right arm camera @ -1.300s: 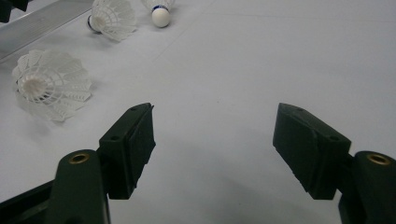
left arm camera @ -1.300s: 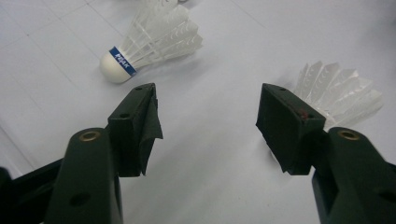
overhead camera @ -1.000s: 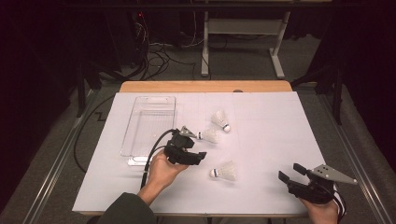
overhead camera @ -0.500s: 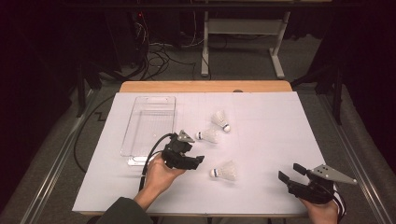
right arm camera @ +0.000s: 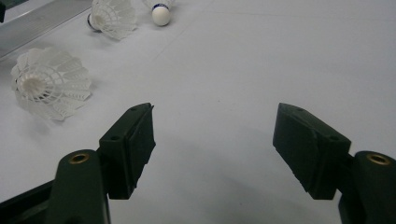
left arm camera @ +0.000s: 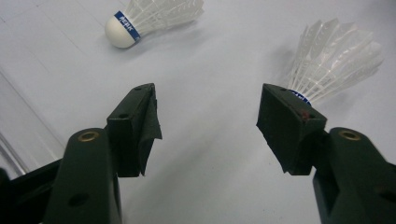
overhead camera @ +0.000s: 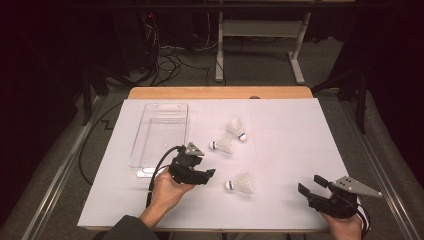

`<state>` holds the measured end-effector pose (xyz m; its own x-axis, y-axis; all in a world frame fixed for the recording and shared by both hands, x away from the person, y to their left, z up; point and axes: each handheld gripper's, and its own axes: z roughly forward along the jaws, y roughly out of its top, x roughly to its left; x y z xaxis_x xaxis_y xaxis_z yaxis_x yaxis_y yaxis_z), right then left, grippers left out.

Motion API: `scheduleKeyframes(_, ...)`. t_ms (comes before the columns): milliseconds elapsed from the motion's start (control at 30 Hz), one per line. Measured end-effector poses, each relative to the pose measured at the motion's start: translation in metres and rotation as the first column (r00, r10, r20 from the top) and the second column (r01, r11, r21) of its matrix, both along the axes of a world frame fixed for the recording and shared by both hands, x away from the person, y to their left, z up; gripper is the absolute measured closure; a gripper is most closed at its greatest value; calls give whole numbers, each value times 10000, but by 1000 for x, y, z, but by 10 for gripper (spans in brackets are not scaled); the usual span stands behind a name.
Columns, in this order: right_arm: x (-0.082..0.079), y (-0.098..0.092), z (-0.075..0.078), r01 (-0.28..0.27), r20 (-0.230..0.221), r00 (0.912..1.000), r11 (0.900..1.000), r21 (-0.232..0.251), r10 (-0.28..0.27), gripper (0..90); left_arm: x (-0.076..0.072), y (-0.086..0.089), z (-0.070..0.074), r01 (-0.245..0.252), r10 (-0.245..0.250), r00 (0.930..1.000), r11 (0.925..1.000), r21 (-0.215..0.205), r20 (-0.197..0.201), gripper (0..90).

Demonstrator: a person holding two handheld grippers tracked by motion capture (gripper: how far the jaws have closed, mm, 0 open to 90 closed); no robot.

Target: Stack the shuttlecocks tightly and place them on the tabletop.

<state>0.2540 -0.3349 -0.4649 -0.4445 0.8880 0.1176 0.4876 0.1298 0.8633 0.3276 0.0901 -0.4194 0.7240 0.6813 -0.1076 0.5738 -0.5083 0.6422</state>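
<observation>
High view: my left gripper [overhead camera: 204,174] sits low over the white table cover [overhead camera: 290,135], jaws spread wide with nothing between them, just beside the nearest shuttlecock [overhead camera: 240,183]. I see that shuttlecock [left arm camera: 334,60] lying on its side past the right-hand jaw. Two more shuttlecocks [overhead camera: 222,145] lie farther up, near the clear tray [overhead camera: 159,131]. My right gripper [overhead camera: 311,186] gapes empty at the near corner.

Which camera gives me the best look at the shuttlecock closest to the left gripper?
The left gripper view: that shuttlecock sits large just past one open jaw, feathers sharp. The high view shows it small; the right gripper view shows it skirt-on.
</observation>
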Motion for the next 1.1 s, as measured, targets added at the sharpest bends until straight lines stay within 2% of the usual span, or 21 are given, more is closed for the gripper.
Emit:
scheduleKeyframes(300, 0, 0, 0, -13, -13, 10000, 10000, 4, 13, 297, -7, 2, 1, 58, -58, 9999, 10000, 29, 127, 385)
scheduleKeyframes(1100, 0, 0, 0, -10, -18, 10000, 10000, 7, 10, 297, -25, 16, -4, 68, -67, 9999, 10000, -62, 157, 384)
